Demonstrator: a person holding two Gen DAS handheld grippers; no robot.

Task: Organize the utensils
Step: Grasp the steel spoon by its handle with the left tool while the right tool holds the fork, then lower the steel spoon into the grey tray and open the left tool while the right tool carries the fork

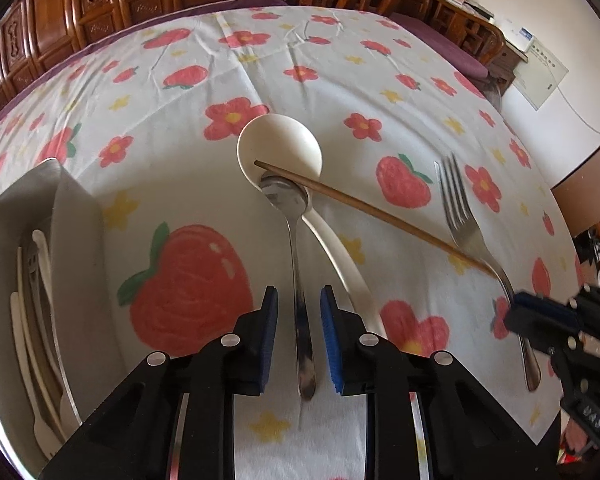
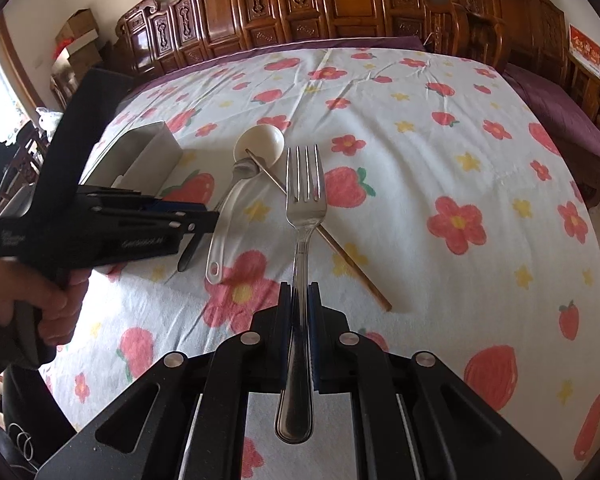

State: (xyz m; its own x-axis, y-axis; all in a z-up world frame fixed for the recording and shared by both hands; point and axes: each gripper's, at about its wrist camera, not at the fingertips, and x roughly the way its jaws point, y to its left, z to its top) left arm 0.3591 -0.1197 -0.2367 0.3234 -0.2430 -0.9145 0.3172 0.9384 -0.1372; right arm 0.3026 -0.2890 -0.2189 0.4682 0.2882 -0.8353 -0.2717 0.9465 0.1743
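My left gripper (image 1: 299, 312) is open, its blue pads on either side of the handle of a metal spoon (image 1: 296, 264) that lies on the cloth. The spoon's bowl rests against a white ladle (image 1: 284, 144), and a brown chopstick (image 1: 364, 212) lies across both. My right gripper (image 2: 299, 300) is shut on the handle of a metal fork (image 2: 305, 192) and holds it tines forward above the table. The fork (image 1: 464, 216) and right gripper (image 1: 540, 312) also show at the right of the left wrist view. The left gripper (image 2: 204, 216) shows at the left of the right wrist view.
A metal utensil tray (image 1: 72, 208) holding several white utensils stands at the left; it shows in the right wrist view (image 2: 148, 152) too. The table has a strawberry-and-flower cloth (image 2: 440, 152). Carved wooden furniture (image 2: 340, 4) stands behind the table.
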